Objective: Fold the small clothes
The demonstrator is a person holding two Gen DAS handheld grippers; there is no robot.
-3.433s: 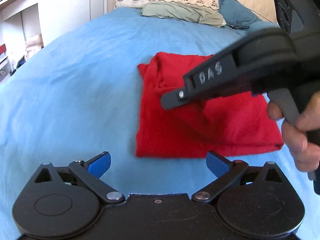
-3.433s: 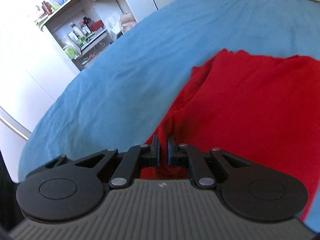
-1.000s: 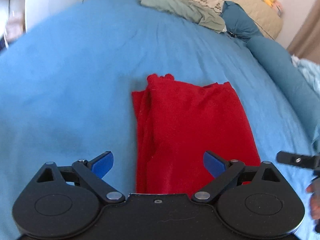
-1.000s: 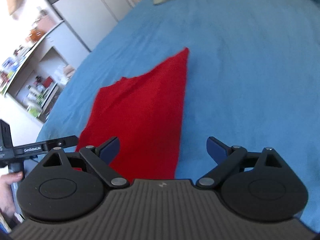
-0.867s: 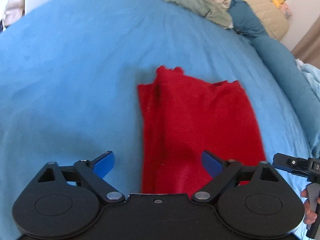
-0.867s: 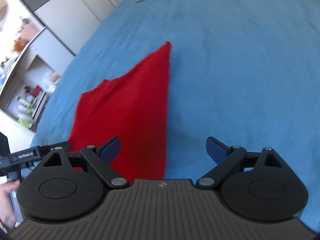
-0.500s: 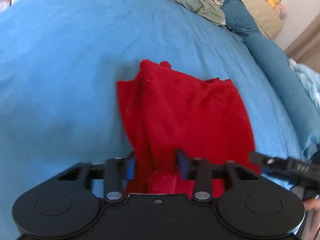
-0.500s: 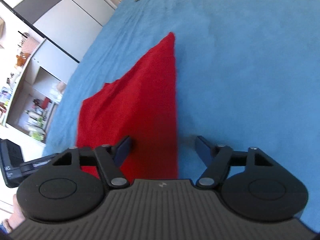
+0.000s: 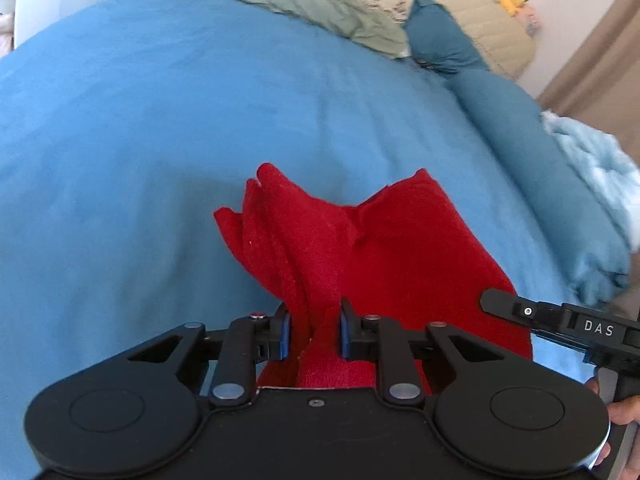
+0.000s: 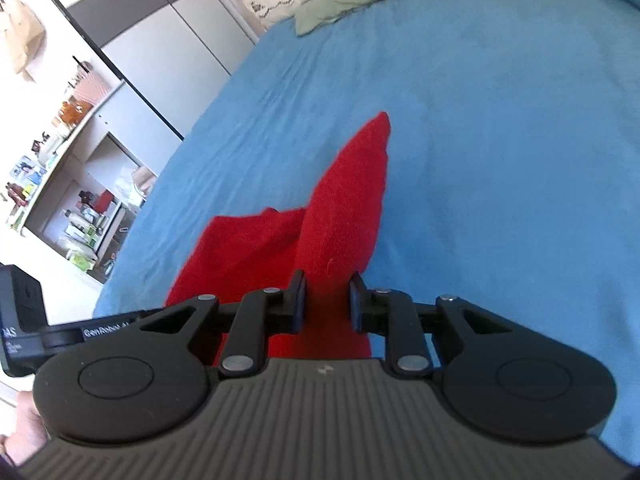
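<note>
A blue bed [image 9: 160, 128] fills most of both views. At its far end lie a cream quilt [image 9: 460, 4], a green garment [image 9: 320, 8] and a teal pillow [image 9: 444, 40]; a pale blue blanket [image 9: 592, 176] sits at the right edge of the left wrist view. In the right wrist view a grey and white wardrobe [image 10: 160, 40] and cluttered shelves [image 10: 80, 208] stand beside the bed.

The red cloth [image 9: 400, 248] lies on the bed, near the middle, folded into a long shape. Its near end is lifted and bunched into ridges that run toward the two grippers, while its far corners rest on the sheet.

The left gripper [image 9: 312, 334] is clamped on the cloth's near left edge; fabric is pinched between its blue pads [image 9: 284, 336] and piles up behind them. The right gripper [image 10: 327, 306] is clamped on the near right edge, with a thick fold of red cloth [image 10: 344, 208] squeezed between its fingers.

Each gripper shows in the other's view: the right one [image 9: 560, 320] low at the right, the left one [image 10: 60, 332] low at the left. Part of a hand [image 10: 28, 428] holds the left gripper's handle.
</note>
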